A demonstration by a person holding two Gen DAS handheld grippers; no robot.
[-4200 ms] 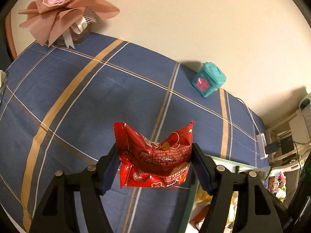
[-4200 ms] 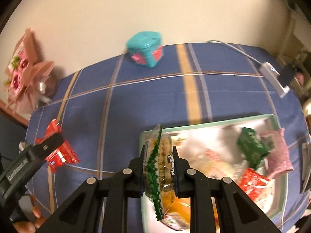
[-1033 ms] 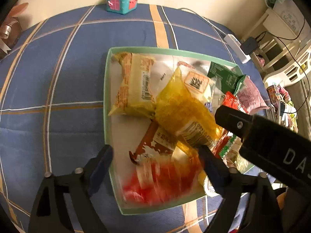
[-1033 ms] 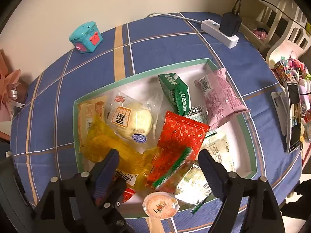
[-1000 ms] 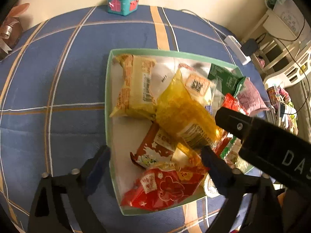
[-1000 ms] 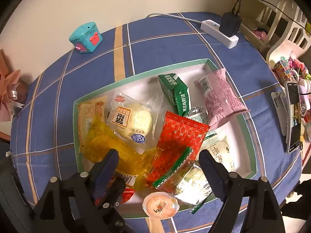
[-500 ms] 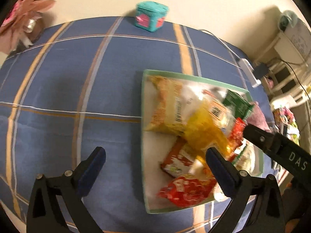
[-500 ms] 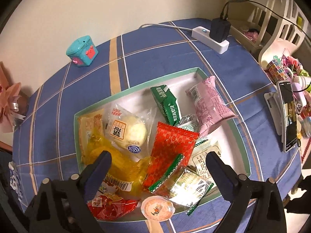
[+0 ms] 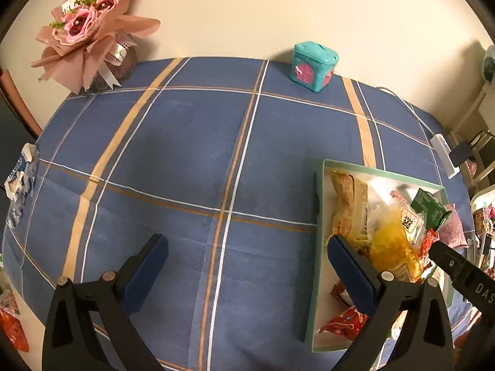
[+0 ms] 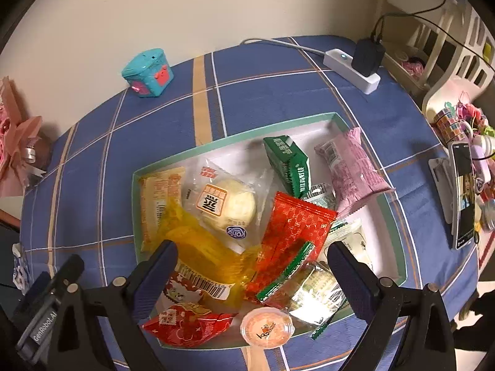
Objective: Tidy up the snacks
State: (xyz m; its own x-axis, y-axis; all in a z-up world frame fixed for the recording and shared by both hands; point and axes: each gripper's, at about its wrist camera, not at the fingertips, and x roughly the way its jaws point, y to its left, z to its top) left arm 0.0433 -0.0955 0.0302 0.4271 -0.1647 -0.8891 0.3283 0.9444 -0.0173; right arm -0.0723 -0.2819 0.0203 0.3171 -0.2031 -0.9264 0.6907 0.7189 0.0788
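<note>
A green-rimmed white tray (image 10: 235, 137) on the blue plaid tablecloth holds several snack packs: a yellow bag (image 10: 198, 247), a bun pack (image 10: 222, 204), a red pack (image 10: 294, 225), a green carton (image 10: 287, 164), a pink pack (image 10: 352, 167), a jelly cup (image 10: 266, 327) and the small red bag (image 10: 185, 324) at the near edge. My right gripper (image 10: 252, 275) is open and empty above the tray's near side. My left gripper (image 9: 244, 269) is open and empty over bare cloth, left of the tray (image 9: 318, 247). The small red bag also shows in the left wrist view (image 9: 343, 324).
A teal toy box (image 9: 312, 65) and a pink bouquet (image 9: 89, 27) stand at the table's far edge. A white power strip (image 10: 352, 68) with a plug lies at the far right. A phone (image 10: 462, 198) sits at the right edge. A crumpled wrapper (image 9: 20, 182) lies at the left edge.
My left gripper let go of the small red bag into the tray, then swung left, away from the tray. My right gripper dropped its green-edged pack and rose a little.
</note>
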